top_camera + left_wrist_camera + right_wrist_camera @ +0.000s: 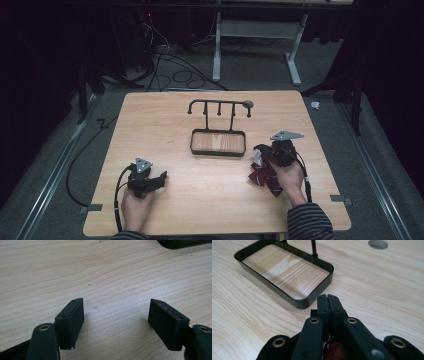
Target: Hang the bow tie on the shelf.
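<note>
A red-and-white patterned cloth piece (263, 176) lies on the wooden table (200, 200) at the right, just under my right gripper (260, 150). That gripper is shut, its pads pressed together (327, 297), and red fabric (334, 350) shows low between its arms; I cannot tell whether it is pinched. A black wire rack (218, 107) with several hooks rises from a black-rimmed tray (218, 153), whose rim (294, 300) is just ahead of the right jaws. My left gripper (161, 178) rests near the front left, open (116, 312), with bare wood between its pads.
A round grey hole (248, 104) in the tabletop sits behind the rack, seen also as the hole (378, 243) in the right gripper view. A desk frame (260, 45) and cables (170, 65) are on the floor beyond the table.
</note>
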Motion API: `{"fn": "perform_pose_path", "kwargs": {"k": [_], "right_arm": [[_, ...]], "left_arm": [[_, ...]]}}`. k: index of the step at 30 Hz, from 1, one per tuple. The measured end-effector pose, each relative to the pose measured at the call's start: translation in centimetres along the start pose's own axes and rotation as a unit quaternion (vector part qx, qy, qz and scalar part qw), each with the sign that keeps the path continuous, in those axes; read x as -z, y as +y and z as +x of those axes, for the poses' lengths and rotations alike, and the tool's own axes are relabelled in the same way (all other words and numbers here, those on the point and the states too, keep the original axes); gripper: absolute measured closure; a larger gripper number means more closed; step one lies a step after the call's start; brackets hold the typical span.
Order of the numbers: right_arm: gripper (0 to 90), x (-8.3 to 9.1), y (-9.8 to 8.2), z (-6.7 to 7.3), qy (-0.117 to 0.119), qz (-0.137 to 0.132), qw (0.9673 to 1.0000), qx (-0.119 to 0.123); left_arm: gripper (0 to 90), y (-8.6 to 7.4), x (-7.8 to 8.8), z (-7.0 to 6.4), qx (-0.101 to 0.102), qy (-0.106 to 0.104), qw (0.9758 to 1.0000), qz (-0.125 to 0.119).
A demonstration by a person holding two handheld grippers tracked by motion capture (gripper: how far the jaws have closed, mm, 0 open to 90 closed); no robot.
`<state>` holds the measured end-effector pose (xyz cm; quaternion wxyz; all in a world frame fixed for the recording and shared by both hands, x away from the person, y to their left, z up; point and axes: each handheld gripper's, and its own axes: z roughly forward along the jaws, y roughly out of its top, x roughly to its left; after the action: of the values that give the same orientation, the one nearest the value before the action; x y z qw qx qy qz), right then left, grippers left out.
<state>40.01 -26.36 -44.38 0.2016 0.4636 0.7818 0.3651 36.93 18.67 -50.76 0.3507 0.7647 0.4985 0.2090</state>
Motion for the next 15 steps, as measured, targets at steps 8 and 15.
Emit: {"fn": "perform_pose_path", "kwargs": {"k": [8, 15], "right_arm": [[90.0, 2.6, 1.3, 0.9, -0.002, -0.029, 0.9991, 0.029], [90.0, 3.9, 2.2, 1.4, 0.002, -0.045, 0.9981, 0.041]], "left_arm": [[29.5, 0.0, 0.0, 0.0, 0.0, 0.0, 1.0, 0.0], [29.2, 0.0, 0.0, 0.0, 0.001, 0.0, 1.0, -0.001]]}}
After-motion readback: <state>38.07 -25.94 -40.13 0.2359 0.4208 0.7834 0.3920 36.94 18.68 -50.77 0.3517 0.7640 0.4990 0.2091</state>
